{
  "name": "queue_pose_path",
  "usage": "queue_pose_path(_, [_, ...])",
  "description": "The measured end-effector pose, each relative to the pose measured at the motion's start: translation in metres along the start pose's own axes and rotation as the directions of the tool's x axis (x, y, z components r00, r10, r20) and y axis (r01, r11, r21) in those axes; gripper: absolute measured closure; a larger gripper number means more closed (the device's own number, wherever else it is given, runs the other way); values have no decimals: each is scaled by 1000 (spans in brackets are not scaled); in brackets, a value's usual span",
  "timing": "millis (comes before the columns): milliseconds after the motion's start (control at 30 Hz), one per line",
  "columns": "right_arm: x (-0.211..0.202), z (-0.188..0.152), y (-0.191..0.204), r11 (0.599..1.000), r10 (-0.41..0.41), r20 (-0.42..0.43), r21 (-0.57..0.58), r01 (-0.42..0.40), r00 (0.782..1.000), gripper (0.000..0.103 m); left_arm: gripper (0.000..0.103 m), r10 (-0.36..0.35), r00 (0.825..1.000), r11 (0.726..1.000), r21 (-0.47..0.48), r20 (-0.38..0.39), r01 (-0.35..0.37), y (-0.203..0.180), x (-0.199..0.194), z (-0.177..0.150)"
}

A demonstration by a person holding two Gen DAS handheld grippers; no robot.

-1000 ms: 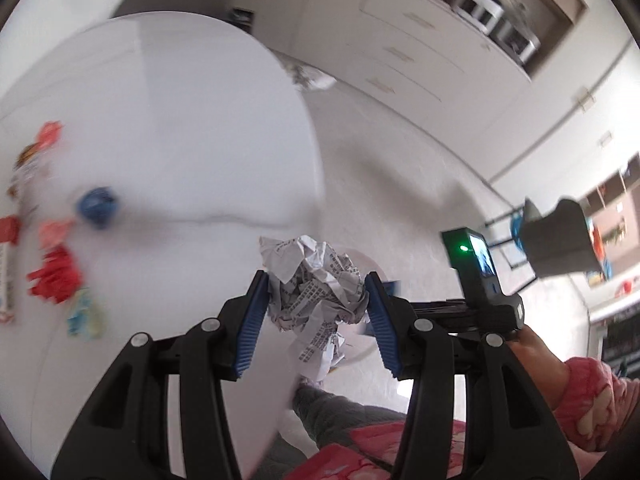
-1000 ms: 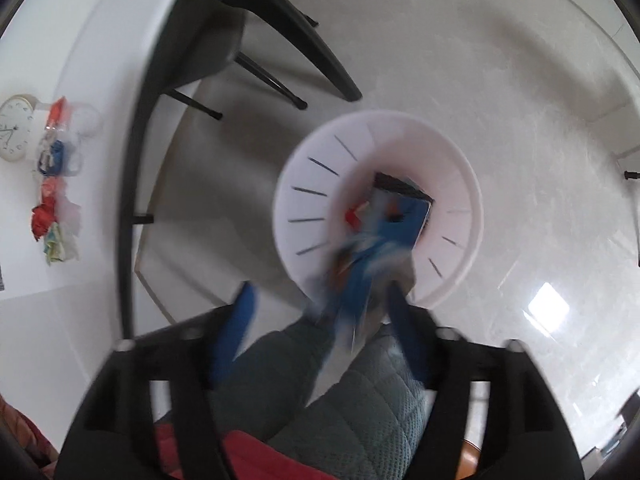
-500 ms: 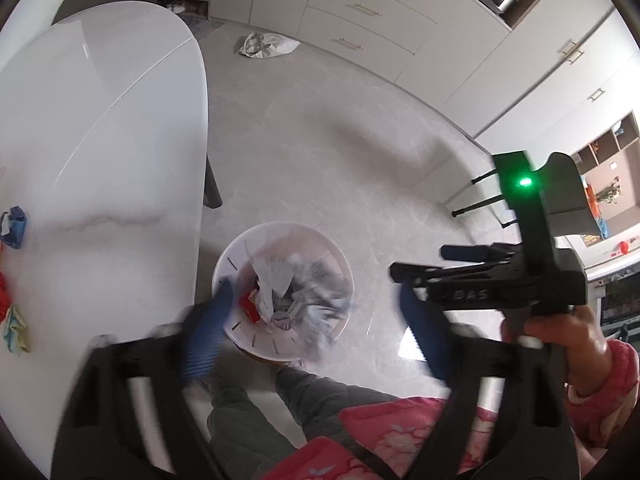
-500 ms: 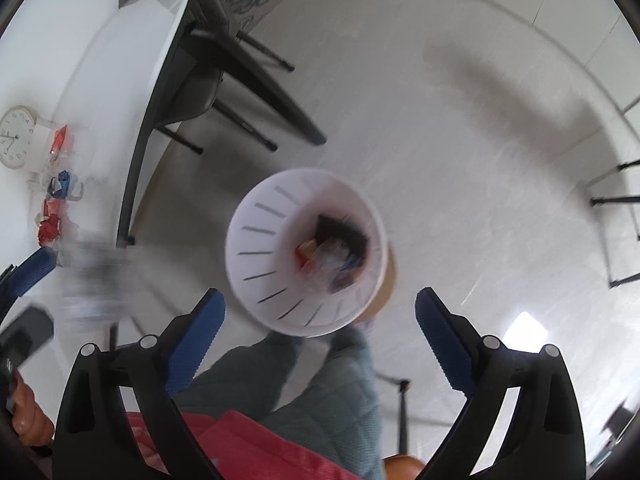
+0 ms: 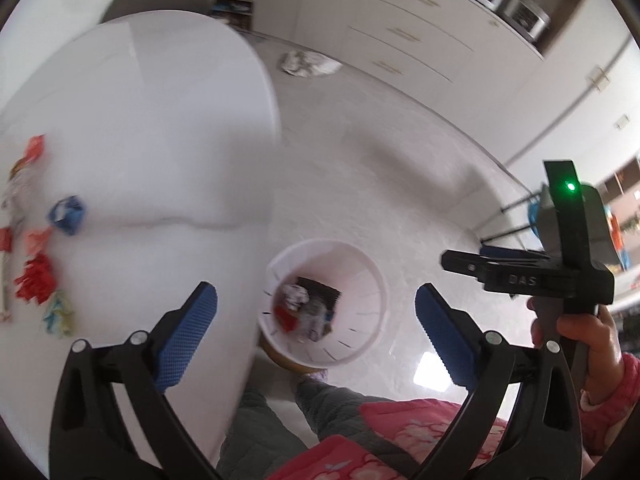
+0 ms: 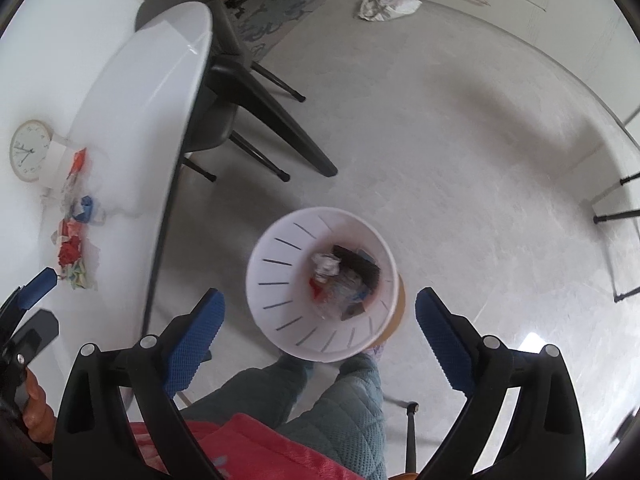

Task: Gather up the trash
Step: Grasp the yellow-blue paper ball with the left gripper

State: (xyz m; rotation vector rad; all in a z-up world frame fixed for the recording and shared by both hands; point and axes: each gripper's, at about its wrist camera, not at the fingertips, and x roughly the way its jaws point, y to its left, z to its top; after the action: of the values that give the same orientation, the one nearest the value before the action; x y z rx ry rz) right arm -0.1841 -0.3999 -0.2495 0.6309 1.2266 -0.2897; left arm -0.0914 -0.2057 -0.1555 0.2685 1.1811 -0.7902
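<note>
A white slotted bin (image 5: 372, 280) stands on the floor beside the white table (image 5: 160, 120), with a crumpled paper ball (image 5: 294, 294) and other wrappers inside. My left gripper (image 5: 316, 292) hangs above the bin, its jaws opening wide with nothing between them. My right gripper (image 6: 320, 295) is also above the bin (image 6: 280, 320), open and empty. The paper ball (image 6: 326, 266) lies in the bin's bottom. On the table lie a blue wrapper (image 5: 67, 215), a red wrapper (image 5: 36, 280) and several other scraps (image 6: 72, 248).
A black chair (image 6: 248, 92) is tucked under the table's far end. A round clock (image 6: 30, 150) rests on the table. A crumpled bag (image 6: 384, 6) lies on the floor near the cabinets. The person's legs (image 6: 344, 400) stand just behind the bin.
The left gripper let go of the crumpled paper, which now lies in the bin. The right gripper dropped a blue wrapper there and rose. Both jaws opened wide.
</note>
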Motion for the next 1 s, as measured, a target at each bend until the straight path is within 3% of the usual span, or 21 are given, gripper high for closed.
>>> queue_pose_path(133, [-3,11,31,999,17,16,-50,-16,1000,7,8,72,996,995,-78,44,-68,38,-21,-4])
queue_pose_path(233, [-6,18,57,995,32,32,-94,-29,999,7,8,155,984,980,-142,88,-141,73,-38,-13])
queue_pose_path(333, [-5,24,89,987,67,43,-151,-60,997,7,8,237,966,955,-207,105,-212,107,-49,-22])
queue_pose_path(567, [1,28,172,943,99,55,-324,-76,994,6,8,321,945,889,-366,70,-275,183,-55,-51])
queue_pose_path(700, [10,32,216,910,105,48,-408,-76,993,5,8,333,942,881,-371,44,-294,206,-42,-59])
queue_pose_path(800, [19,33,245,883,110,36,-462,-81,993,5,12,311,950,886,-366,18,-283,217,-29,-59])
queue_pose_path(1000, [40,40,289,833,95,0,-547,-80,995,5,27,258,965,900,-349,-54,-260,231,3,-57])
